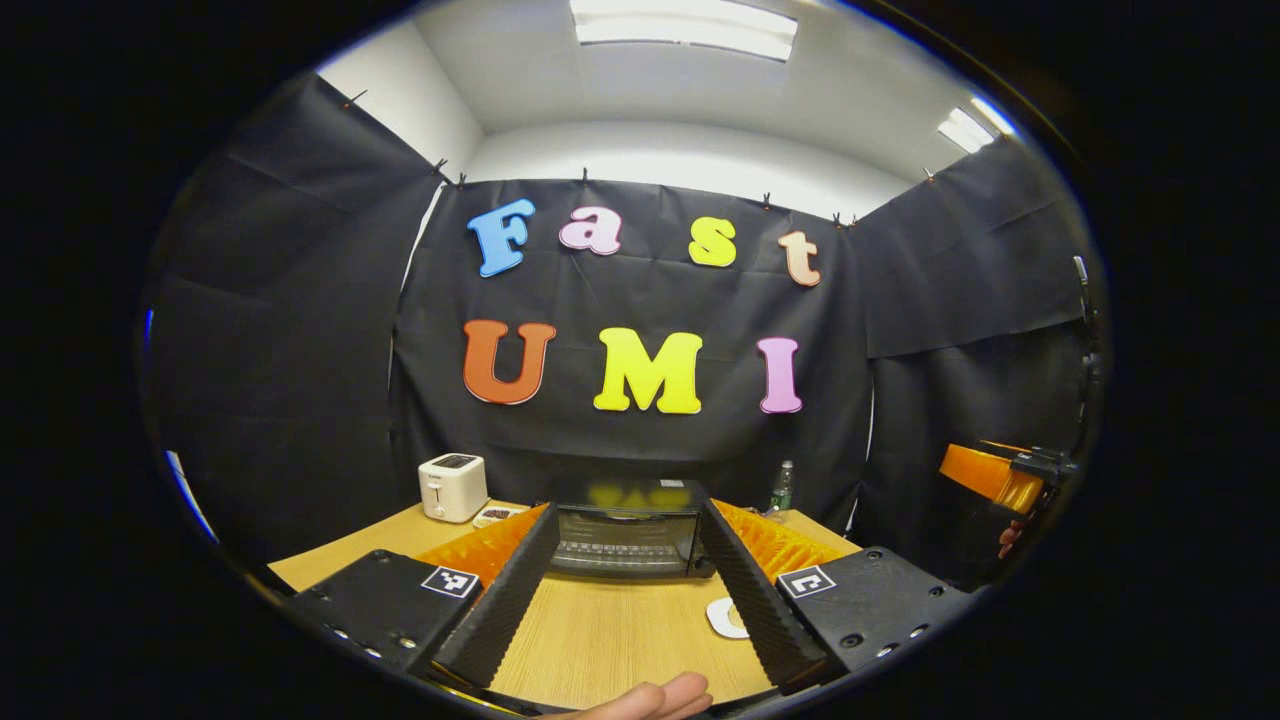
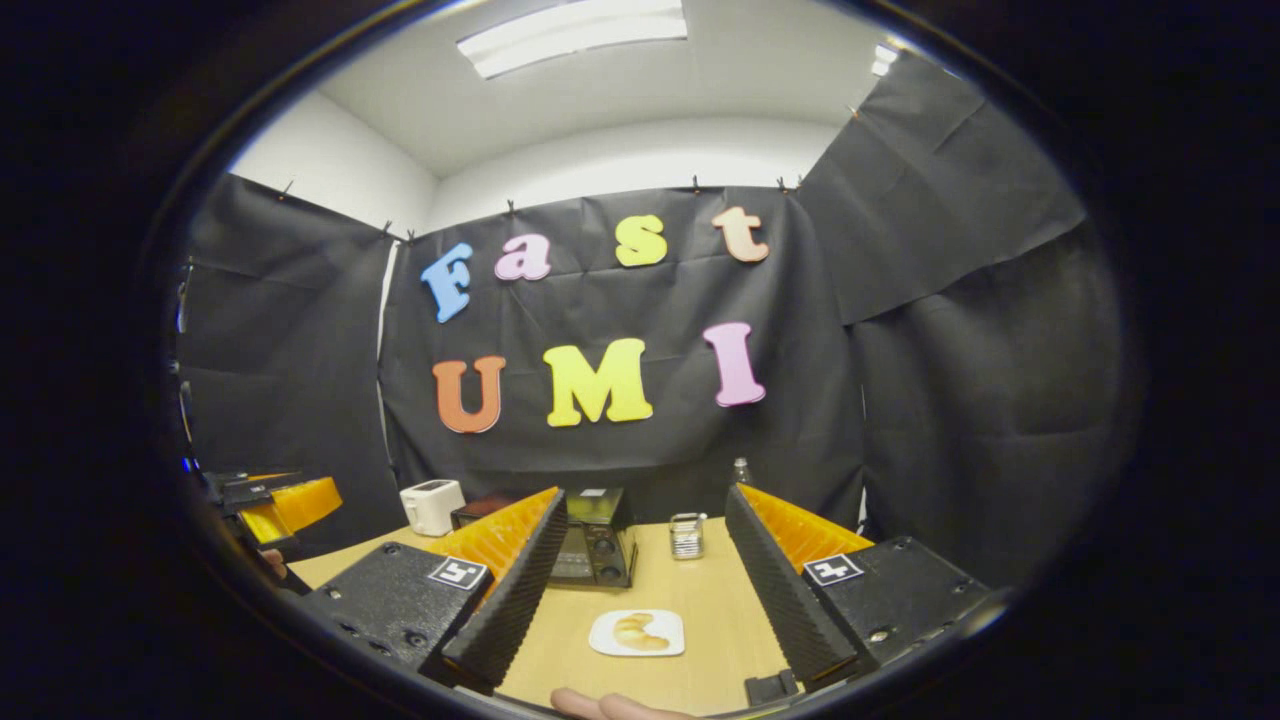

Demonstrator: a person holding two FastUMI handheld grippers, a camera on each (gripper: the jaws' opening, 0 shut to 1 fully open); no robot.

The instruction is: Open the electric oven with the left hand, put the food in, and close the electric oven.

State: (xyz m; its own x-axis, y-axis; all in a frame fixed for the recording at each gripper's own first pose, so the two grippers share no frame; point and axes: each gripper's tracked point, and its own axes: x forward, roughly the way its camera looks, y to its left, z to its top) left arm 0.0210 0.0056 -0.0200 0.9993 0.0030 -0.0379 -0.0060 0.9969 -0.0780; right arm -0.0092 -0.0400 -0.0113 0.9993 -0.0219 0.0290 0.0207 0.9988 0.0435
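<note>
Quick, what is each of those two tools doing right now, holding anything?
Left tool: open, holding nothing.
Right tool: open, holding nothing.

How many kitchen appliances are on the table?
2: a black electric oven at the table's middle back, and a white toaster at the back left corner. Others may be hidden.

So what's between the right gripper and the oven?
In the right gripper view, the white plate with the croissant lies between the open right gripper and the oven.
</note>
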